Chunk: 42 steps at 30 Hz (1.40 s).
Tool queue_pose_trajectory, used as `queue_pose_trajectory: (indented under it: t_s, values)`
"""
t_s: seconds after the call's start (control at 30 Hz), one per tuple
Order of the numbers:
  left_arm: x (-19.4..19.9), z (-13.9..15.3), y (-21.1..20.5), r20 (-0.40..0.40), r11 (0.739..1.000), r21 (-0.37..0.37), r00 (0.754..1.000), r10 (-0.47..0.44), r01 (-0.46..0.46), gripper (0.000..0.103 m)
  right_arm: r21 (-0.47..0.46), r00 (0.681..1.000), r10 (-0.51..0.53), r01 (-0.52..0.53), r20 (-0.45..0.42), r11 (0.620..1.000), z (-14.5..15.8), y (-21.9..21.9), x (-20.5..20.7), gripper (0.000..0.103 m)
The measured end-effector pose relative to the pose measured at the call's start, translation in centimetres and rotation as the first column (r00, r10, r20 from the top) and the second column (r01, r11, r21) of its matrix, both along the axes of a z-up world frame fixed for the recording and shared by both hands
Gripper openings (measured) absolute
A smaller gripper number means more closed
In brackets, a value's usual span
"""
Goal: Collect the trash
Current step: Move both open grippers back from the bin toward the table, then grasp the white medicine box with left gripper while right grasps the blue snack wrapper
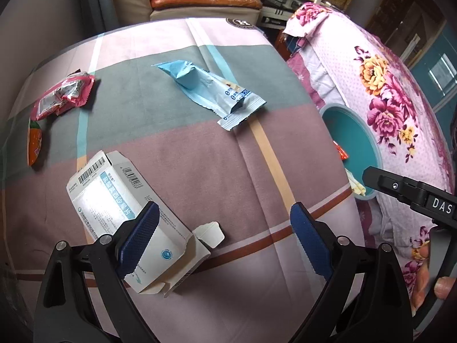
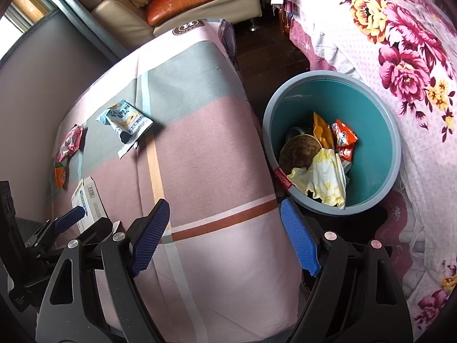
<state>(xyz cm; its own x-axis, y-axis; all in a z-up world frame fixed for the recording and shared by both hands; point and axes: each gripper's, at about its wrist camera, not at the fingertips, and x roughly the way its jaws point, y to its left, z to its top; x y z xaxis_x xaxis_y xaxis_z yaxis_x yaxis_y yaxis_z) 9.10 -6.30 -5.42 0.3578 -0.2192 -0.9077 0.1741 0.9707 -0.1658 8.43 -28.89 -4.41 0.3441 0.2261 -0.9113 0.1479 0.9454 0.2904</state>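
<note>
Above the striped cloth [image 1: 200, 148], left gripper [image 1: 225, 240] gapes wide, empty, its left pad over the medicine box [image 1: 114, 200] at 9 o'clock; right gripper [image 2: 225, 237] is spread empty, trash bin [image 2: 374, 131] at 1 o'clock.

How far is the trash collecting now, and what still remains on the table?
Done: several wrappers lie in the teal bin. In hand: nothing; the left tool is open near the white cardboard box, and the right tool is open. Left: that box, blue wrapper, pink wrapper, orange packet.

I see a white-and-blue box [image 1: 120, 217] by my left gripper's [image 1: 224, 235] blue pads [image 1: 140, 237], teal bin [image 2: 374, 131] ahead of my right gripper [image 2: 224, 235].
</note>
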Motion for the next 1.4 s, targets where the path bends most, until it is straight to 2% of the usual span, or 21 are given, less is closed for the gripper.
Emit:
queue_pose_trajectory:
  t_s: [0.23, 0.33, 0.53, 0.63, 0.77, 0.97, 1.03, 1.13, 1.3, 1.4]
  values:
    - [-1.1, -0.8, 4.3, -0.022, 0.989, 0.043, 0.990, 0.139, -0.138, 0.093, 0.007, 0.994, 0.114, -0.114, -0.003, 0.993, 0.2, 4.2, 0.4, 0.076]
    - [-1.2, -1.4, 5.7, -0.045, 0.982, 0.037, 0.981, 0.189, -0.187, 0.093, -0.003, 0.987, 0.159, -0.159, -0.007, 0.987, 0.1, 5.7, 0.5, 0.076]
    - [-1.1, -2.3, 7.1, -0.084, 0.967, 0.011, 0.964, 0.254, -0.254, 0.093, -0.033, 0.976, 0.218, -0.219, -0.015, 0.975, -0.2, 7.3, 1.3, 0.076]
    - [-0.8, -2.5, 7.1, -0.083, 0.963, 0.021, 0.960, 0.269, -0.268, 0.094, -0.040, 0.973, 0.230, -0.231, -0.023, 0.972, -0.5, 7.6, 1.9, 0.076]
    - [-0.2, -3.4, 6.6, -0.104, 0.961, 0.035, 0.955, 0.277, -0.275, 0.094, -0.055, 0.969, 0.244, -0.245, -0.032, 0.968, -0.8, 7.8, 2.6, 0.076]
    - [0.4, -3.6, 5.8, -0.045, 0.967, 0.051, 0.966, 0.253, -0.251, 0.094, -0.091, 0.962, 0.271, -0.274, -0.038, 0.957, -0.7, 8.2, 4.3, 0.076]
    - [0.5, -3.5, 5.9, -0.010, 0.967, 0.081, 0.970, 0.242, -0.240, 0.081, -0.100, 0.960, 0.278, -0.281, -0.038, 0.955, -0.7, 8.3, 4.9, 0.076]
    - [1.0, -3.4, 6.4, 0.014, 0.973, 0.078, 0.976, 0.217, -0.217, 0.074, -0.117, 0.955, 0.294, -0.297, -0.043, 0.948, -0.6, 8.7, 5.8, 0.076]
    - [2.7, -3.2, 8.0, 0.031, 0.983, 0.063, 0.985, 0.171, -0.172, 0.071, -0.148, 0.939, 0.340, -0.343, -0.046, 0.928, -0.5, 10.2, 7.8, 0.076]
    - [4.3, -3.1, 8.3, 0.053, 0.989, 0.093, 0.992, 0.111, -0.116, 0.071, -0.157, 0.927, 0.372, -0.375, -0.052, 0.914, -0.5, 11.4, 9.4, 0.076]
